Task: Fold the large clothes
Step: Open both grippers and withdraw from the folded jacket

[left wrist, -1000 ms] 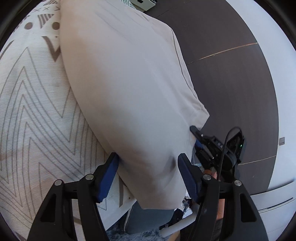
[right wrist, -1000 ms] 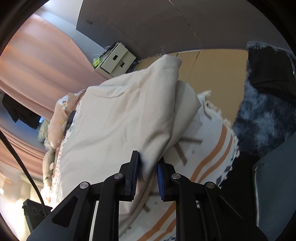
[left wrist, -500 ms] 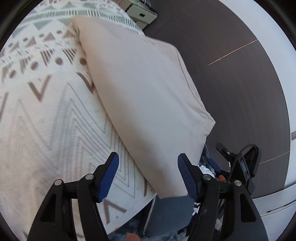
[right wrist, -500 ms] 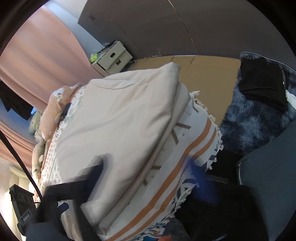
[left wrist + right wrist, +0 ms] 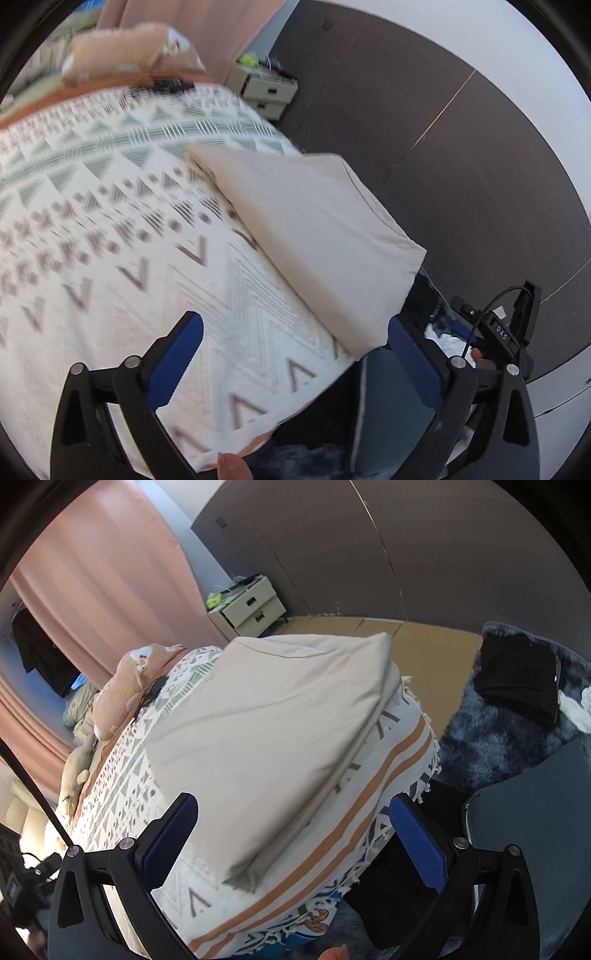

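Both grippers, left gripper [image 5: 295,354] and right gripper [image 5: 295,830], just spread wide, empty. We only see the rug [image 5: 491,734] from the right; folded beige garment [image 5: 266,723] lies ahead on the bed [image 5: 110,258].

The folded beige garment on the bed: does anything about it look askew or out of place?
Slightly. The folded beige garment lies diagonal to the patterned bedspread, its far corner overhanging the bed's edge; layers at its long edge are uneven. Nothing looks spilled or damaged.

Soft, even daylight; the left view smears with motion blur (worst upper left); fisheye edges bend and darken.
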### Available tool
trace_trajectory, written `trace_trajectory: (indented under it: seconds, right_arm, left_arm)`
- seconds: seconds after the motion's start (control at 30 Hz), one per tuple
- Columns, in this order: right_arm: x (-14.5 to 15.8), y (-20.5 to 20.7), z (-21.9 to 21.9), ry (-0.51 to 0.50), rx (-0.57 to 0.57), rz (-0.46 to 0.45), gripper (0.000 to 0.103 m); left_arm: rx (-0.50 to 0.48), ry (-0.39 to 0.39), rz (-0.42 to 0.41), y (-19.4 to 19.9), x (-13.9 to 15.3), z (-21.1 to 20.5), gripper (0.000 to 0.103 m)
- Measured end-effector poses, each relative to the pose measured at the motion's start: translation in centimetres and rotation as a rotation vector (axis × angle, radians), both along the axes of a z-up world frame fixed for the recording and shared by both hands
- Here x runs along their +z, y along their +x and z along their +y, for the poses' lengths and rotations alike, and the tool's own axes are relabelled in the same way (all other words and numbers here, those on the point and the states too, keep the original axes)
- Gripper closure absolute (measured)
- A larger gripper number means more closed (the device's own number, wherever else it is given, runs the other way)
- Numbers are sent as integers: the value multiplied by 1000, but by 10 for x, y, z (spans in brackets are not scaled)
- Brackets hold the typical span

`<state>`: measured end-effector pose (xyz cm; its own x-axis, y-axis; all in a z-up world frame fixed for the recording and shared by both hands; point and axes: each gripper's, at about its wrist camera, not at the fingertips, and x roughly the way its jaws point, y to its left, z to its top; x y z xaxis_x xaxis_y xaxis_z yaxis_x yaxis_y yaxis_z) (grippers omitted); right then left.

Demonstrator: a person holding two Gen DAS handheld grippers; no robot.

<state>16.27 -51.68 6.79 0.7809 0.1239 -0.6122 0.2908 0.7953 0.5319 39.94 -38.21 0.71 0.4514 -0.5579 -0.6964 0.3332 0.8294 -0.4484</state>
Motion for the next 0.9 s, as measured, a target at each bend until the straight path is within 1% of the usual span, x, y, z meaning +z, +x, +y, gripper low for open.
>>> trace_trajectory:
  seconds: [0.13,0.2,0.33,0.4,0.47,0.53,0.63,0.73,0.9]
  right_arm:
    - [17,-21,23,-45,8,-31,0]
    - [25,-32,33,-64,15,-56,0]
    - [43,-57,55,-59,49,-106,0]
    - [50,-67,65,-68,66,-116,0]
    - [58,-79,76,-92,86,-138,0]
    - [65,-87,85,-118,112,-141,0]
    - [73,-101,97,-157,131,-145,0]
    - [83,-118,108,-169,149,-159,0]
    - [96,-149,121,-205,174,-188,0]
  left_arm:
    - [34,4,-71,-17,27,46,0]
    - [56,-17,-109,-28,40,69,0]
    - [101,-39,-178,-48,63,109,0]
    - [103,-38,-202,-60,76,124,0]
    - [99,-32,-216,-72,88,137,0]
    - [88,-30,-230,-85,98,148,0]
    - [110,-14,-272,-110,113,168,0]
    - [122,6,-304,-135,123,183,0]
    - [164,56,-351,-175,132,209,0]
